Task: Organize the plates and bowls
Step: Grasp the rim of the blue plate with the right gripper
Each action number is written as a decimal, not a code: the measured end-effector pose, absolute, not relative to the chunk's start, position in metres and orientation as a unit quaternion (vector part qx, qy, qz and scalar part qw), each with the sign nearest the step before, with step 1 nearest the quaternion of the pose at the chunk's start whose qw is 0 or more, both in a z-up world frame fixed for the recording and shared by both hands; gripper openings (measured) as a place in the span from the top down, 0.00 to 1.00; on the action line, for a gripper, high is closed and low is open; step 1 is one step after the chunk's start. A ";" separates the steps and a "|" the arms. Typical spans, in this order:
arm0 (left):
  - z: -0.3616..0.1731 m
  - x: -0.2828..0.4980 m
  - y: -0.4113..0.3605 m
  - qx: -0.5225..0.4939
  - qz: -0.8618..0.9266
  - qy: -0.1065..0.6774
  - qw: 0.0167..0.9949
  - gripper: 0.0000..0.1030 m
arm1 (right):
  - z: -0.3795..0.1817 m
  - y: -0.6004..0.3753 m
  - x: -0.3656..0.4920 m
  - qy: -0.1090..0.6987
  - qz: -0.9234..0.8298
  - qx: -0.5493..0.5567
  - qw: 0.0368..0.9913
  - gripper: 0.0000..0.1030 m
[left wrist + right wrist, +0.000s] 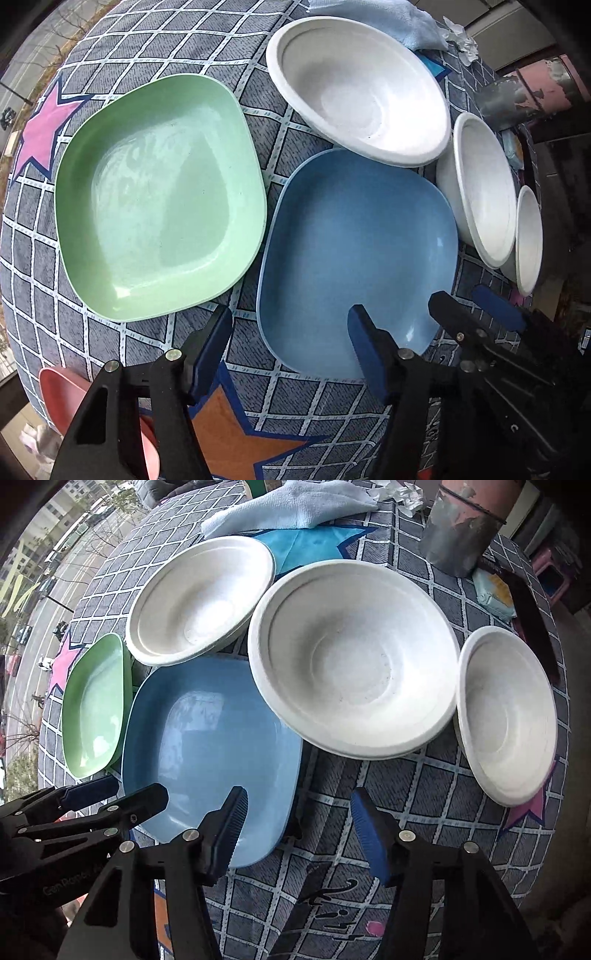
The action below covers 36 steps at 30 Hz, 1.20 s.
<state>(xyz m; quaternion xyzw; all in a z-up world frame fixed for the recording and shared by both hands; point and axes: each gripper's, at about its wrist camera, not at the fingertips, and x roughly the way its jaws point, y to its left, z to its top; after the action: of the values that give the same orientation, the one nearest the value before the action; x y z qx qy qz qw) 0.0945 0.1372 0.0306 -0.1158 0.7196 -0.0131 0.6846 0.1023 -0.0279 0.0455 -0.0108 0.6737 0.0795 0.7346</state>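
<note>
both grippers hover with fingers apart, holding nothing: the left gripper [291,350] and right gripper [299,830] flank the blue plate's [207,746] near edge. green plate [159,195] lies left, three white bowls [351,661] behind, all on the bench [406,794].

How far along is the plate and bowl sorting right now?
Nothing looks stacked yet. The green plate, blue plate and three white bowls sit separately on the tablecloth. The left gripper and right gripper are open and empty. All grouping remains.
</note>
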 end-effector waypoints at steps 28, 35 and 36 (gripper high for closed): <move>0.048 -0.012 0.098 0.002 -0.036 0.718 0.695 0.85 | 0.068 -0.059 0.026 0.691 0.102 0.006 0.715 0.90; 0.076 -0.046 0.098 0.014 -0.038 0.711 0.702 0.85 | 0.089 -0.074 0.004 0.688 0.104 0.007 0.719 0.90; 0.079 -0.051 0.097 0.015 -0.035 0.709 0.704 0.85 | 0.093 -0.076 0.000 0.686 0.109 0.006 0.719 0.90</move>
<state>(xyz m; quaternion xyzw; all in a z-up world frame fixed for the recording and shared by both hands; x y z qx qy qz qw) -0.0508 0.0971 0.0793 0.0150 0.7093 -0.0353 0.7038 0.0003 -0.0761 0.0928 0.0056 0.6860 0.1092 0.7194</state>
